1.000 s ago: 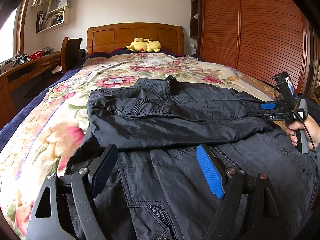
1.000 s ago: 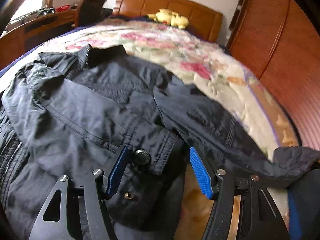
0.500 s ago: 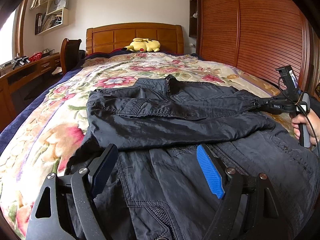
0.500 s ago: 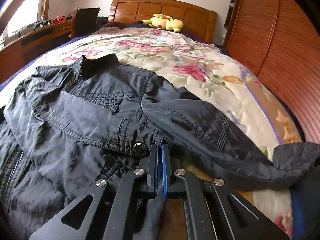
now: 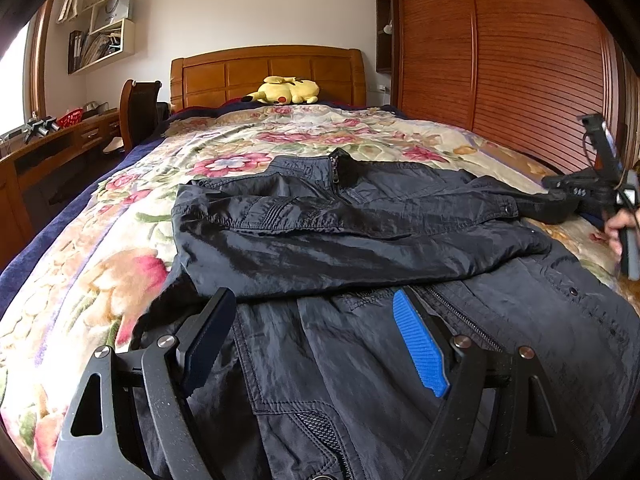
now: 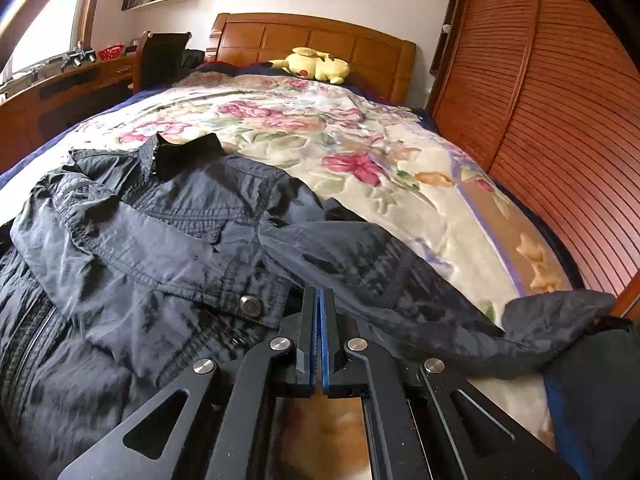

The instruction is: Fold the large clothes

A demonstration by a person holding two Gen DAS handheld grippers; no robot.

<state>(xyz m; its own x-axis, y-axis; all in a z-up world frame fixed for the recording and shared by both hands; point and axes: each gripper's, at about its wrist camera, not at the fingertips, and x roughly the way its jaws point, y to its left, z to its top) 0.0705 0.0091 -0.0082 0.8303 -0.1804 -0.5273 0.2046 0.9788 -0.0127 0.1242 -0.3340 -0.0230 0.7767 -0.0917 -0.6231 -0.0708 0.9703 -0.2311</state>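
A black jacket point(image 5: 360, 248) lies face up on the floral bedspread point(image 5: 100, 272), with one sleeve folded across its chest. My left gripper point(image 5: 316, 332) hovers open just above the jacket's lower front, nothing between its fingers. In the right wrist view my right gripper point(image 6: 319, 300) is shut on the edge of the sleeve cuff point(image 6: 224, 296), beside its snap button point(image 6: 250, 305). The left wrist view shows the right gripper point(image 5: 560, 200) at the far right, held by a hand point(image 5: 620, 224), with the sleeve stretched toward it. The jacket's other sleeve point(image 6: 440, 300) trails off to the right.
A yellow plush toy point(image 5: 284, 90) rests against the wooden headboard point(image 5: 264, 72). A slatted wooden wardrobe point(image 5: 520, 60) runs along the right side of the bed. A desk point(image 5: 52, 140) and a chair point(image 5: 138, 108) stand on the left.
My right gripper's jaws closed on the sleeve cuff, then rose and drew back to the right, pulling the sleeve taut. The left gripper has not moved.
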